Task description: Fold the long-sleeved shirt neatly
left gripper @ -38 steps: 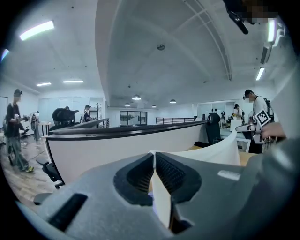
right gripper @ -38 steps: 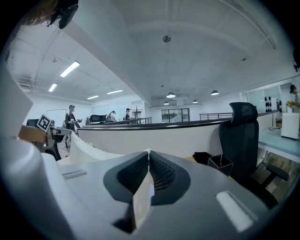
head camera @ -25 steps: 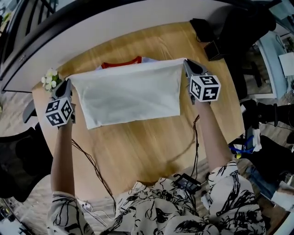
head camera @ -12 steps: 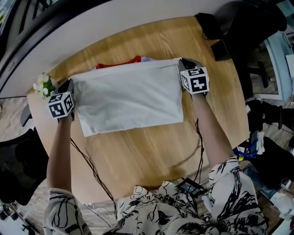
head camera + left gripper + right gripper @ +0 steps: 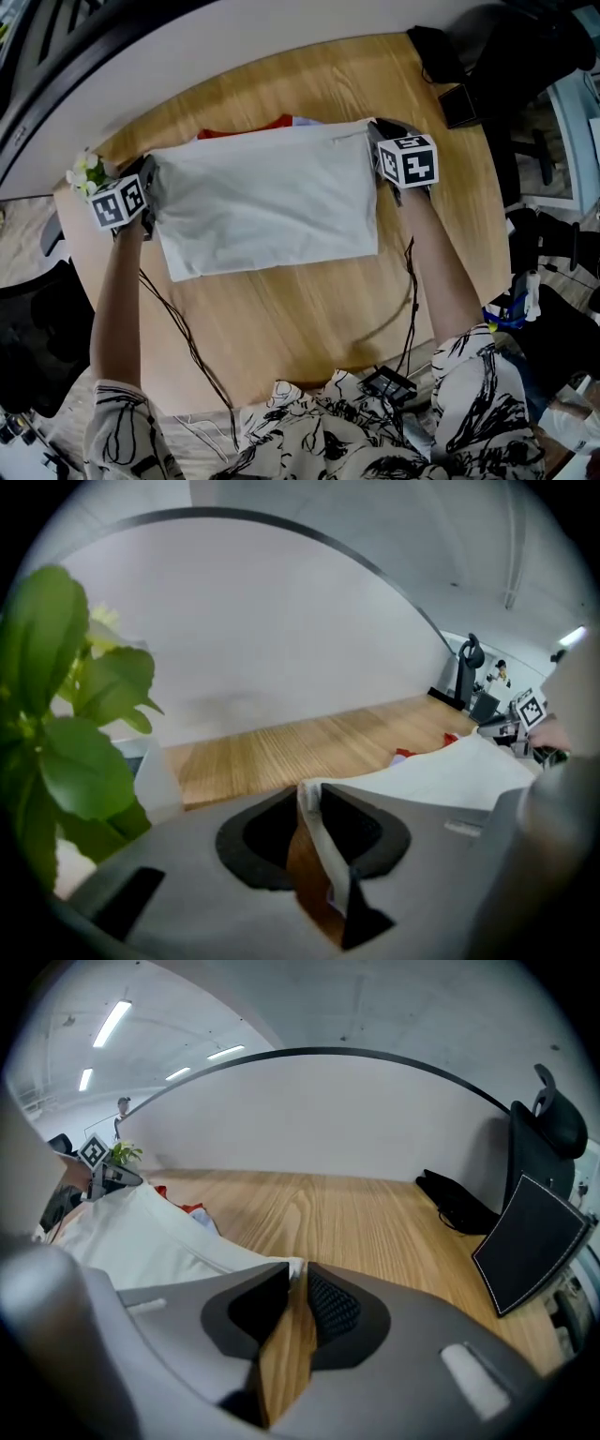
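The white shirt (image 5: 267,197) lies folded into a rectangle on the round wooden table (image 5: 309,309), its red collar (image 5: 248,129) peeking out at the far edge. My left gripper (image 5: 150,173) sits at the shirt's far left corner, my right gripper (image 5: 375,133) at its far right corner. Both pairs of jaws have just been opening. In the left gripper view the fabric edge (image 5: 323,841) still stands between the jaws of the left gripper (image 5: 309,803), with a gap of wood beside it. In the right gripper view the shirt corner (image 5: 281,1267) lies at the tips of the right gripper (image 5: 295,1283), whose jaws stand slightly parted.
A small potted plant (image 5: 86,172) stands close to my left gripper at the table's left edge. A black pouch (image 5: 436,61) and a dark panel (image 5: 530,1241) are at the far right. Cables (image 5: 187,347) trail over the near side of the table.
Both grippers have come down with the shirt's far edge, and the raised cloth now lies flat on the table. The far corners rest near the red collar.
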`<action>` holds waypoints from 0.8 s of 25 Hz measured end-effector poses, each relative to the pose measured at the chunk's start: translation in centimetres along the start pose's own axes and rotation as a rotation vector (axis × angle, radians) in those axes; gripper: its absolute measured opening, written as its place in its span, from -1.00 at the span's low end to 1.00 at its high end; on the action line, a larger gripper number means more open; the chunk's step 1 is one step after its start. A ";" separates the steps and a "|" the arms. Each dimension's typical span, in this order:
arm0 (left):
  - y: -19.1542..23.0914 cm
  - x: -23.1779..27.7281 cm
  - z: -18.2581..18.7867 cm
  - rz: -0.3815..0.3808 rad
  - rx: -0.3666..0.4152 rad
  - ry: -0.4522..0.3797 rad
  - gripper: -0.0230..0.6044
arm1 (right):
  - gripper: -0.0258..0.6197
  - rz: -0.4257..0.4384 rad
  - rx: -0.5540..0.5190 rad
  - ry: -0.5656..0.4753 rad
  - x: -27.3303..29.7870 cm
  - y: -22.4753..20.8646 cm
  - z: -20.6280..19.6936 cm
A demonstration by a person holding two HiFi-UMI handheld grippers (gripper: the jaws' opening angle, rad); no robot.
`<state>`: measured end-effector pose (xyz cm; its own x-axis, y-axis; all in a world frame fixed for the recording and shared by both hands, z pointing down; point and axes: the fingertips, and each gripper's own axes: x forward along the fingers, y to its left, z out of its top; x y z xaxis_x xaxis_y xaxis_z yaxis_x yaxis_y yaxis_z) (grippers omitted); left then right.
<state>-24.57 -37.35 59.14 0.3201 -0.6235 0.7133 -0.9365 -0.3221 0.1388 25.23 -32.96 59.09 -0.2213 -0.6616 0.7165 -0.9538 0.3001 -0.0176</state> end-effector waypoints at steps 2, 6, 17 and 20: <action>-0.7 -1.2 0.2 -0.029 0.043 -0.048 -0.36 | -0.57 0.044 0.023 -0.030 -0.8 -0.1 0.2; -3.4 -5.2 2.0 -0.118 0.251 -0.185 -0.26 | -0.31 0.146 0.001 -0.178 -4.4 -0.5 3.2; -12.5 -0.7 1.8 -0.244 0.962 -0.023 -0.30 | -0.27 0.419 -0.821 -0.038 -0.9 12.4 3.9; -13.0 0.5 0.8 -0.292 0.952 0.017 -0.34 | -0.54 0.423 -0.852 0.024 0.8 12.1 2.6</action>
<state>-12.11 -34.05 57.10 0.5109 -0.4206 0.7497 -0.3130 -0.9033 -0.2934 12.96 -31.70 57.64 -0.5007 -0.3722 0.7815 -0.3247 0.9177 0.2290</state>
